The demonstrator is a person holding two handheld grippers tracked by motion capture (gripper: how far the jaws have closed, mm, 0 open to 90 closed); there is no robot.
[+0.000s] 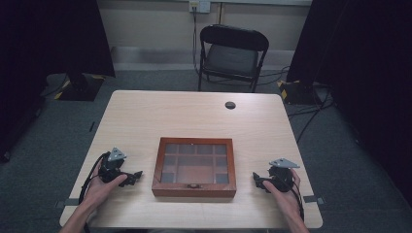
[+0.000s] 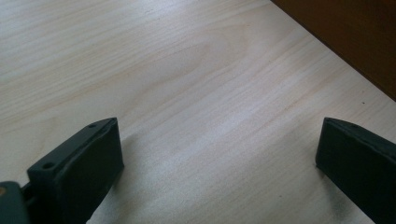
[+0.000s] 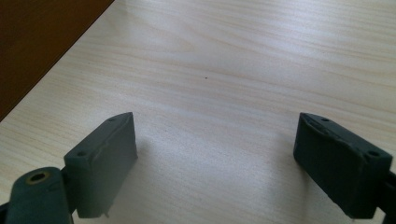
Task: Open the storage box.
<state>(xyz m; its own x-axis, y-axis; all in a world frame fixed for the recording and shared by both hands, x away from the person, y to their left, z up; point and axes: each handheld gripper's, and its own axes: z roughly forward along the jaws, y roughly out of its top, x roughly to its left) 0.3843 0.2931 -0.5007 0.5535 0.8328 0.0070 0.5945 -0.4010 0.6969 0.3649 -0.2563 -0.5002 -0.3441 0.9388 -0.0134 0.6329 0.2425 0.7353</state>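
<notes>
The shallow brown wooden box with a glass-paned lid (image 1: 194, 166) lies shut near the front middle of the pale wood-grain counter (image 1: 194, 116), its small front clasp at six o'clock, facing the person, probably so the lid can be lifted from that edge. Through the glass the high view shows a grid of compartments; whether anything lies in them is too dim to tell. At nine o'clock from the box, just beside it but apart, rests the left gripper (image 1: 135, 176), held in the person's left hand (image 1: 102, 187); at three o'clock sits the right gripper (image 1: 257, 180) in the right hand (image 1: 284, 191). Both point inward at the box, a mirrored ready stance that suggests a two-sided approach to the box. The left gripper view shows its black fingers (image 2: 79, 163) spread wide with nothing but bare counter between them, and a dark corner of the box wall (image 2: 355, 42) at about one o'clock. The right gripper view shows the same wide, empty spread, with the box wall (image 3: 37, 42) at eleven o'clock. The high view alone gives the clasp, the lid and the black folding chair (image 1: 232, 56) at twelve o'clock beyond the counter; the gripper views alone settle how far the fingers stand apart.
</notes>
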